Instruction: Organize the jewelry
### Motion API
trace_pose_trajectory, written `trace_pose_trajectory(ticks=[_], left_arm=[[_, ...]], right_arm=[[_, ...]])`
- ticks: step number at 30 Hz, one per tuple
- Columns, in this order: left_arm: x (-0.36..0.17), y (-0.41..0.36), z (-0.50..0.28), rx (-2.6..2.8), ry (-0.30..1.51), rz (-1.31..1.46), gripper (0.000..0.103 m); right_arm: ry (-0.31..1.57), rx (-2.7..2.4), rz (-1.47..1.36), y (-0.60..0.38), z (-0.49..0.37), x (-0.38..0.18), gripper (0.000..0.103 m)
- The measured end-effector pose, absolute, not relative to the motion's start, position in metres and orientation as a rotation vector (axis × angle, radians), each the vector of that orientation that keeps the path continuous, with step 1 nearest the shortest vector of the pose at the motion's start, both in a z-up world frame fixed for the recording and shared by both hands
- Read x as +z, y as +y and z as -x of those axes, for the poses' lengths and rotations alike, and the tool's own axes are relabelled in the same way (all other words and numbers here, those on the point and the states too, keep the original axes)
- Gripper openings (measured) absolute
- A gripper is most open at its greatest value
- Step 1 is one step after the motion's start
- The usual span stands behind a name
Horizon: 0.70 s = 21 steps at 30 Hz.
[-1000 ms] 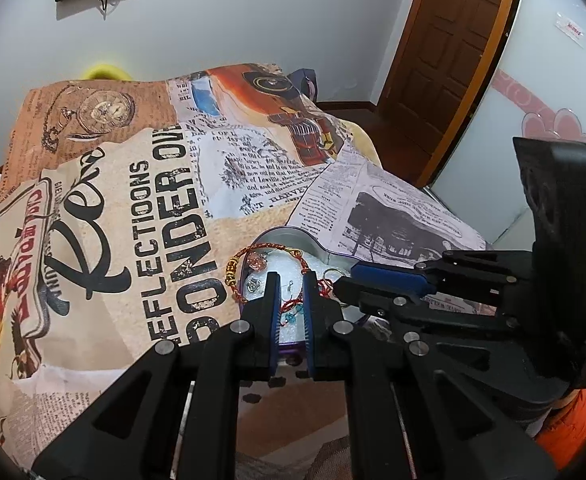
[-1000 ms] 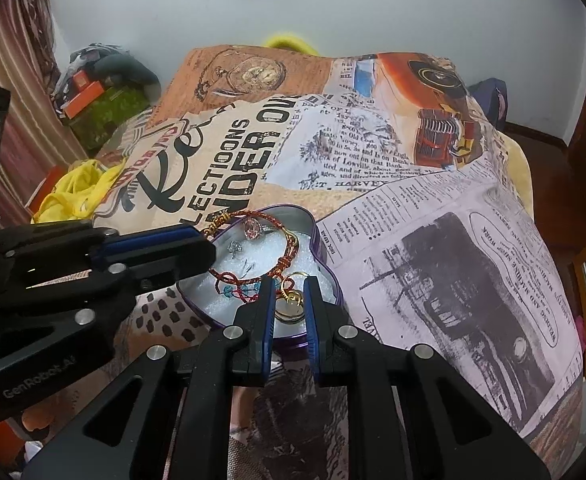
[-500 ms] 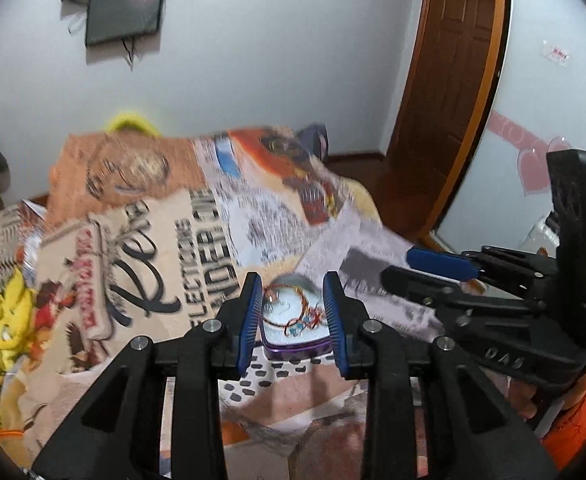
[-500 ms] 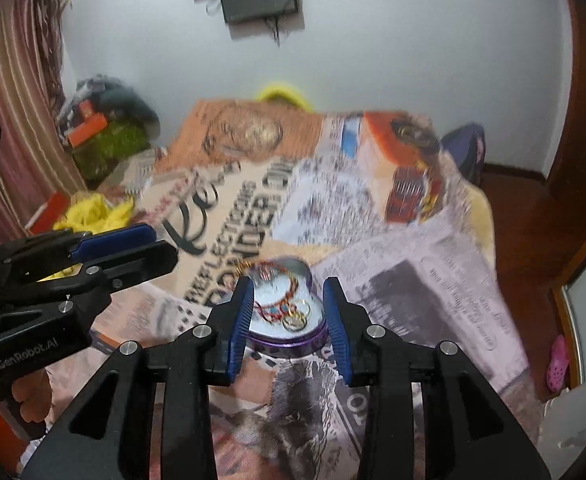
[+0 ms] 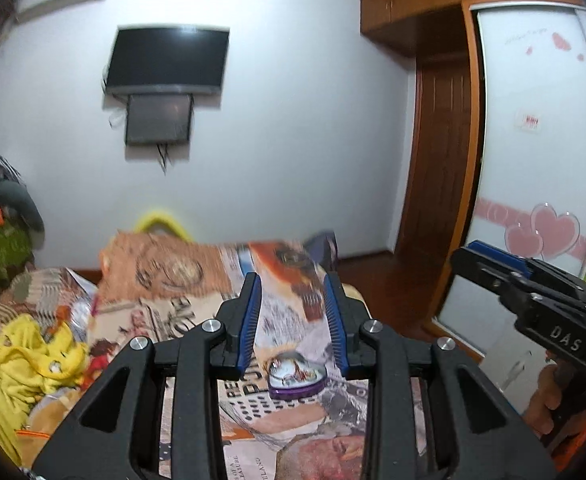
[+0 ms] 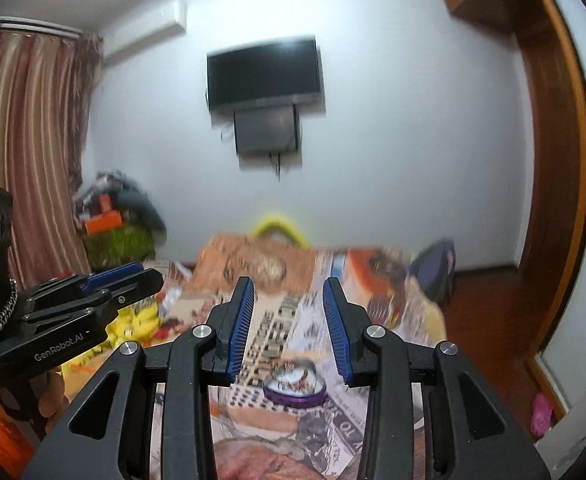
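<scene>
- Jewelry (image 5: 294, 372) lying in a heart-shaped purple tin (image 5: 295, 389) on the printed bedspread (image 5: 181, 300), seen low between the fingers in both wrist views; in the right wrist view the tin (image 6: 294, 396) sitting just below the gap.
- Blurring badly: pieces inside showing only as reddish and gold loops on a white lining, single items impossible to tell apart.
- Hiding the near edge of the bed behind the black gripper frames; tin's front rim partly covered by the right finger in the left wrist view.
- Left gripper (image 5: 293, 292) standing part open, blue-padded fingers (image 5: 251, 320) well apart with nothing between them; jaws having just been opening.
- Right gripper (image 6: 287, 294) likewise part open and empty, blue pads (image 6: 240, 324) clear of everything; jaws also just opened.
- Showing each tool in the other's view only from the side, at the frame's edge, cut off by the lens rim.
- Gripping the right tool's handle: a hand (image 5: 543, 408), mostly hidden.
- Smearing too: yellow cloth (image 5: 25, 364) at the bed's left, wall screen (image 5: 167, 60) above, wooden door (image 5: 441, 152) to the right.
</scene>
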<state>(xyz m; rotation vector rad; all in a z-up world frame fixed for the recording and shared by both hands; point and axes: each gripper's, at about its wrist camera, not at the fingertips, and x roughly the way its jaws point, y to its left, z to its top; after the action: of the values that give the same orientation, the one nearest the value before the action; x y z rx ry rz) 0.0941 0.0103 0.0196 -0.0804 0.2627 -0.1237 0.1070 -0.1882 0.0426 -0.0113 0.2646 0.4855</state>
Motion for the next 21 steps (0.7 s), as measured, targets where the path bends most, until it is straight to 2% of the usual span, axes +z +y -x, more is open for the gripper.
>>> trace_pose_trajectory(ticks=[2, 5, 7, 8, 10, 11, 13, 16, 21], left_arm=[[0.026, 0.009, -0.076, -0.104, 0.216, 0.074, 0.04], [0.034, 0.005, -0.051, -0.063, 0.149, 0.053, 0.053], [0.037, 0.003, -0.038, -0.043, 0.125, 0.049, 0.07], [0.037, 0.003, -0.033, -0.035, 0.118, 0.051, 0.074], [0.038, 0.004, -0.026, -0.02, 0.105, 0.059, 0.089], [0.038, 0.005, -0.022, -0.011, 0.098, 0.065, 0.091], [0.037, 0.005, -0.019, 0.0, 0.092, 0.065, 0.096], [0.035, 0.004, -0.017, 0.016, 0.1, 0.055, 0.097], [0.032, 0.002, -0.017, 0.033, 0.103, 0.038, 0.097]], right_arm=[[0.211, 0.469, 0.016, -0.188, -0.088, 0.051, 0.033], [0.148, 0.435, 0.014, -0.188, -0.07, 0.056, 0.044], [0.122, 0.417, 0.006, -0.188, -0.06, 0.057, 0.053], [0.116, 0.41, 0.003, -0.188, -0.059, 0.056, 0.055], [0.112, 0.391, 0.0, -0.186, -0.057, 0.056, 0.067], [0.112, 0.382, -0.004, -0.186, -0.058, 0.054, 0.071], [0.103, 0.359, -0.012, -0.188, -0.054, 0.054, 0.088], [0.086, 0.319, -0.015, -0.189, -0.049, 0.054, 0.102], [0.088, 0.309, -0.014, -0.19, -0.043, 0.056, 0.103]])
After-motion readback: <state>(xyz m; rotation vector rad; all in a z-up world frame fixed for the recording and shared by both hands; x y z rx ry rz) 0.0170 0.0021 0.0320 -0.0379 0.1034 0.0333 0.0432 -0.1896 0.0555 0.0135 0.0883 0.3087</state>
